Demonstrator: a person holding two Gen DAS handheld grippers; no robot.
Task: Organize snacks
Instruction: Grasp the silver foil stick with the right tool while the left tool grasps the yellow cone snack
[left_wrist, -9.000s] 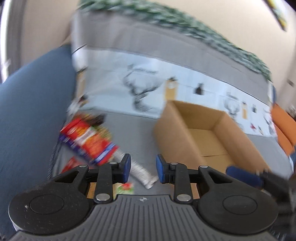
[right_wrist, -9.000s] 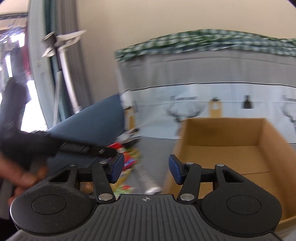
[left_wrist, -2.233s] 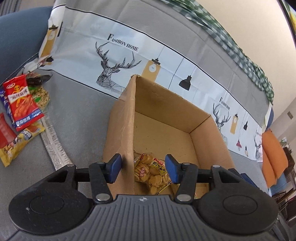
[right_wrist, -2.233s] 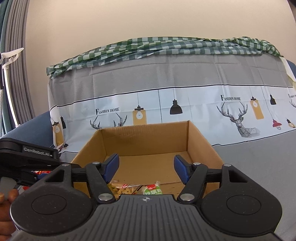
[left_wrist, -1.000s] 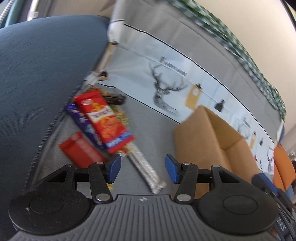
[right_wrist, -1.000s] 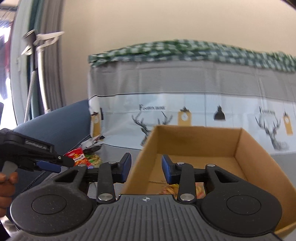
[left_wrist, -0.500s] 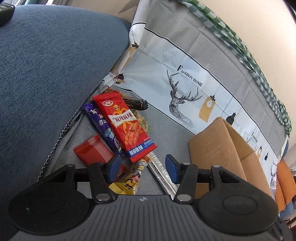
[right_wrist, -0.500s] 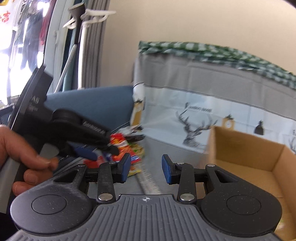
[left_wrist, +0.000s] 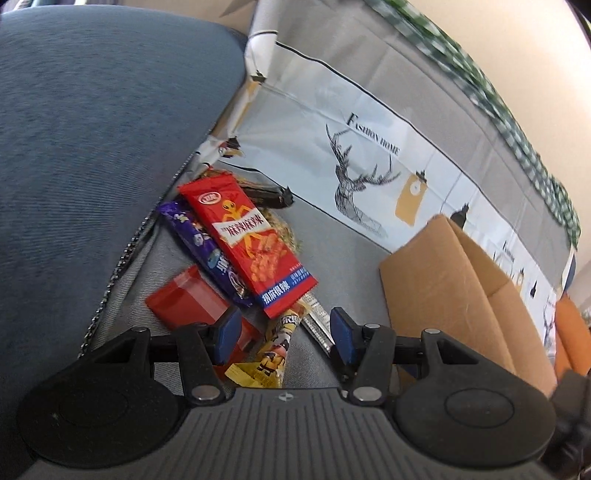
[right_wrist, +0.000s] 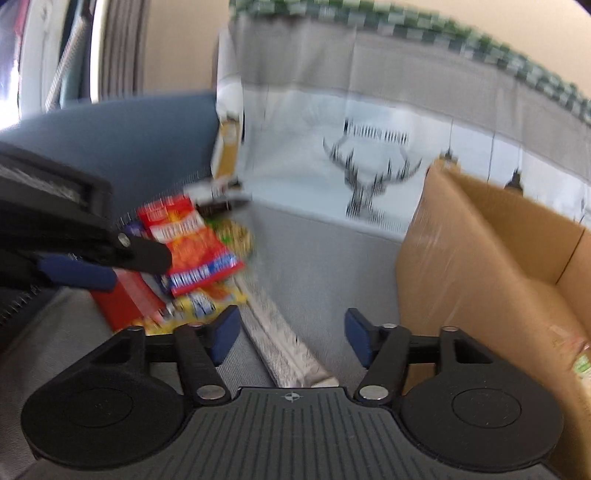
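a grey sofa seat (left_wrist: 343, 258) holds piled snacks (left_wrist: 251, 243) beside the cardboard box (left_wrist: 454, 288) — the left gripper (left_wrist: 282, 330), jaws apart, hovers over the yellow packet (left_wrist: 269, 358); right gripper (right_wrist: 291, 332) spread, empty, over the silver bar (right_wrist: 284, 343).

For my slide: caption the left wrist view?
Open left gripper hovers above snack pile beside cardboard box.

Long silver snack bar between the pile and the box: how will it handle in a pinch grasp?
The silver bar looks slim and foil-wrapped, so probably light and slippery. It lies flat on the sofa cover, so the right gripper, jaws open, may struggle to get under it. Probably semi-stiff, ends drooping slightly.
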